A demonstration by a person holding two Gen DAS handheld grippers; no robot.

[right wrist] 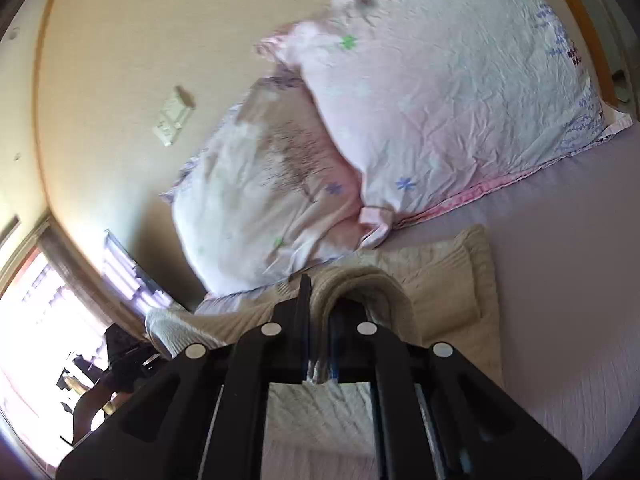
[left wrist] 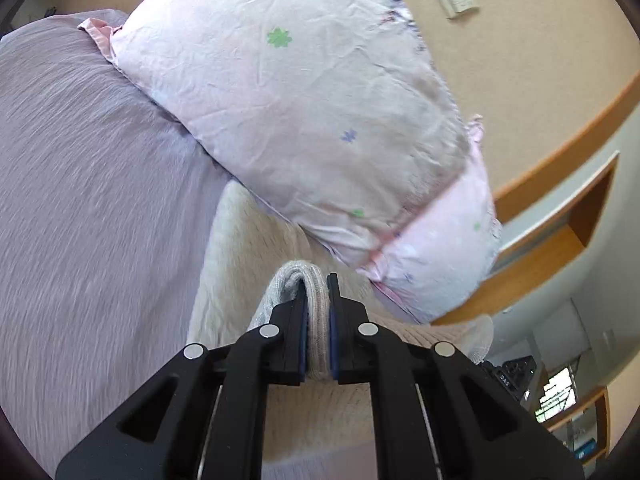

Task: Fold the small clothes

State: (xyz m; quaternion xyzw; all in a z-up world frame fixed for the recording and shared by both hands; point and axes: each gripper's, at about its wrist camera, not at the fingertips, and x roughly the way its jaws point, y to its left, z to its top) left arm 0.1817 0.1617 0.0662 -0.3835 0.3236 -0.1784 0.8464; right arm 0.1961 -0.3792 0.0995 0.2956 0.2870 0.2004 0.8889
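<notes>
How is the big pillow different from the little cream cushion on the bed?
The pillow is large, puffy and crinkled; the cream cushion is smaller and flatter. The pillow is pale pink with green and purple flower prints; the cushion is plain cream with a quilted texture. The pillow leans up toward the wall; the cushion lies flat in front of it. Both rest on the lilac bed cover.
</notes>
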